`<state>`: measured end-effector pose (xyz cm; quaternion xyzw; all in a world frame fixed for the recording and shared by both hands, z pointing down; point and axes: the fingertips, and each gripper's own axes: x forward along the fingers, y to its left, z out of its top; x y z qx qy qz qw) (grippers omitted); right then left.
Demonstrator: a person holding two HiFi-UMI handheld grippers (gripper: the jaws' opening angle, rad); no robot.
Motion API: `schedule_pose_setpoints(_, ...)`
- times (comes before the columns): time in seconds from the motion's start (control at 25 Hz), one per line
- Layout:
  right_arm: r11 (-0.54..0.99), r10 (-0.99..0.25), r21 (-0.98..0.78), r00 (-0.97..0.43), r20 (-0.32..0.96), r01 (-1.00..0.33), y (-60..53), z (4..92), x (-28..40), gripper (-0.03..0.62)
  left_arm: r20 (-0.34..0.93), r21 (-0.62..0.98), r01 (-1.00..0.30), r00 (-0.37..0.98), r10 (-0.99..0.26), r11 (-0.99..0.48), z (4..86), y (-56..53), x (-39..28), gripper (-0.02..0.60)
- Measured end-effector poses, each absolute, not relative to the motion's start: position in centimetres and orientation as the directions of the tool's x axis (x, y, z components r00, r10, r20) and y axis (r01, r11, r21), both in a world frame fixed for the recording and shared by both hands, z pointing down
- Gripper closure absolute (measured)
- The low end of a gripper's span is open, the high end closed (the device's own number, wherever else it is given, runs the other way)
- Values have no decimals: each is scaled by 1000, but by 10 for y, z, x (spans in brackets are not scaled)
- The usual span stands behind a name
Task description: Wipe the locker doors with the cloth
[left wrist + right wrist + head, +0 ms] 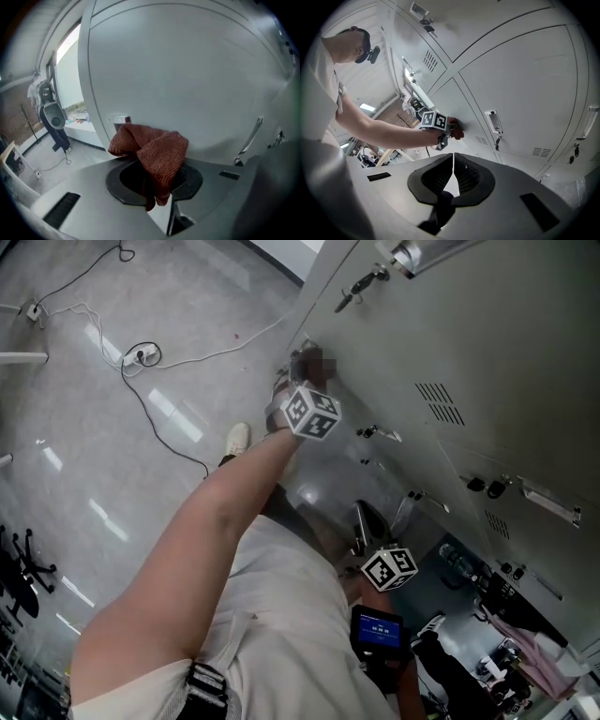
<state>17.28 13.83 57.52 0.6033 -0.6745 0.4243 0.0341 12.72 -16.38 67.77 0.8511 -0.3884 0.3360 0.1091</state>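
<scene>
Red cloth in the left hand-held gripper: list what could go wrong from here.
1. The red-brown woven cloth sits bunched in the left hand-held gripper, so rubbing the grey metal locker door might pull it free.
2. Its loose folds could snag on the silver door handle nearby.
3. A black cable trails across the floor near the person's white shoe: a possible trip.

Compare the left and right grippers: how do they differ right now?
The left gripper is shut on a reddish-brown cloth; the right gripper is shut with nothing between its jaws. The left gripper is stretched out to a locker door; the right gripper sits low, near the person's body. Both carry a marker cube.
</scene>
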Motion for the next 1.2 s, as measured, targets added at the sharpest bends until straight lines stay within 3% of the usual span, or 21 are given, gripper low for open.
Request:
schedule_pose_setpoints(0.2, -78, -784, -525, -273, 558, -847, 139, 578, 185, 576, 679, 9, -699, 529, -509, -715, 703, -106, 173, 509)
schedule_pose_setpoints(0.56, -8, -755, -535, -345, 557, -845, 126, 583, 165, 576, 638, 179, -383, 746, -190, -906, 728, -27, 232, 509)
schedule_pose_setpoints(0.8, 16, -734, -532, -371, 568, -846, 113, 585, 158, 576, 695, 100, -570, 627, -352, -816, 739, -113, 168, 509)
schedule_pose_setpoints(0.96, 39, -737, -543, -391, 551, -839, 96, 584, 147, 576, 718, 138, -737, 535, -446, -662, 739, -170, 118, 509)
schedule_pose_setpoints(1.2, 53, -709, -558, -425, 563, -828, 106, 588, 136, 576, 731, 228, -785, 529, -431, -577, 754, -169, 120, 509)
